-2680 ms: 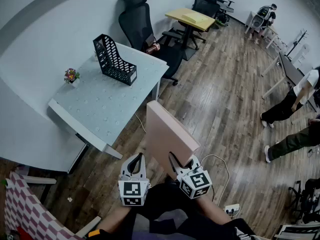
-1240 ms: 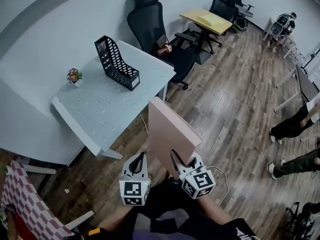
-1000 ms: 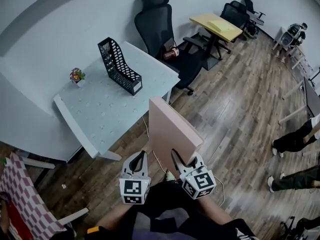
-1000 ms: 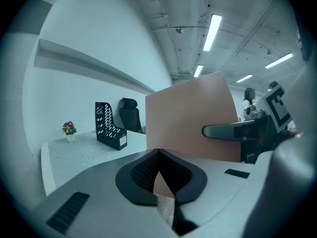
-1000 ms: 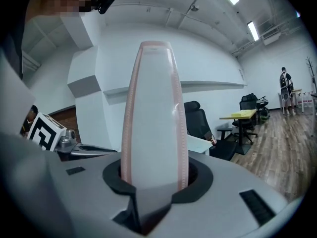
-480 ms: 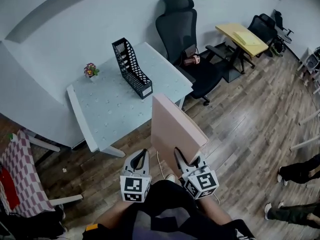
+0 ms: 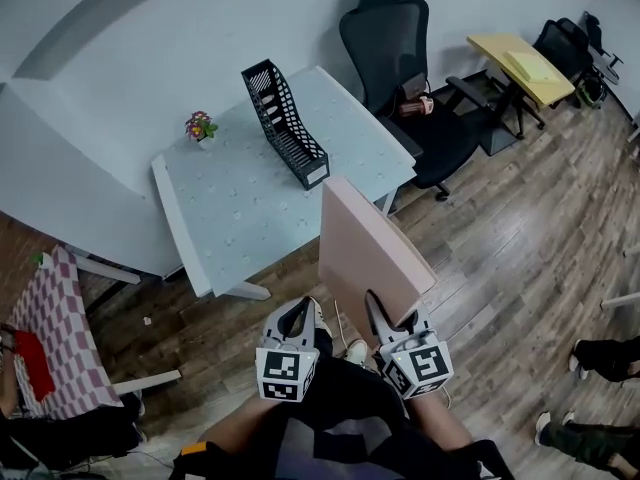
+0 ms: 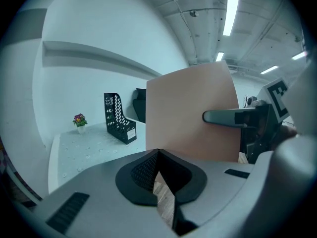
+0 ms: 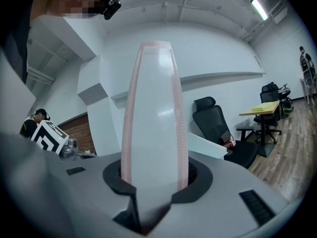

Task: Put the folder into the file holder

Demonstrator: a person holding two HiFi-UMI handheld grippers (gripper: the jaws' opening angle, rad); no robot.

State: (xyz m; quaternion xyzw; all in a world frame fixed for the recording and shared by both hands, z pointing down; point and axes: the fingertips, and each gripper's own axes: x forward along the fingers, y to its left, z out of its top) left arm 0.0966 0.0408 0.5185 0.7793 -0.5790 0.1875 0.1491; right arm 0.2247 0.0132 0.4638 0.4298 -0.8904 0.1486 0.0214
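A pink folder [image 7: 365,253] stands upright on edge over the wooden floor, with my right gripper [image 7: 392,320] shut on its lower end. In the right gripper view the folder's spine [image 9: 154,118] rises straight out of the jaws. My left gripper [image 7: 297,318] hangs just left of the folder, shut on nothing. From the left gripper view I see the folder's broad face [image 8: 190,115]. The black mesh file holder [image 7: 285,123] stands on the white table [image 7: 240,218] ahead and to the left, also seen in the left gripper view [image 8: 118,118]. It holds nothing.
A small flower pot [image 7: 201,127] sits on the table left of the holder. A black office chair [image 7: 400,28] stands behind the table's right end, and a yellow desk [image 7: 525,58] farther right. A checked seat [image 7: 45,328] is at the lower left. A person's shoes [image 7: 600,353] show at the right edge.
The table and file holder have come closer and moved toward the middle of the head view. The folder stays upright in the right gripper, and the left gripper stays beside it.
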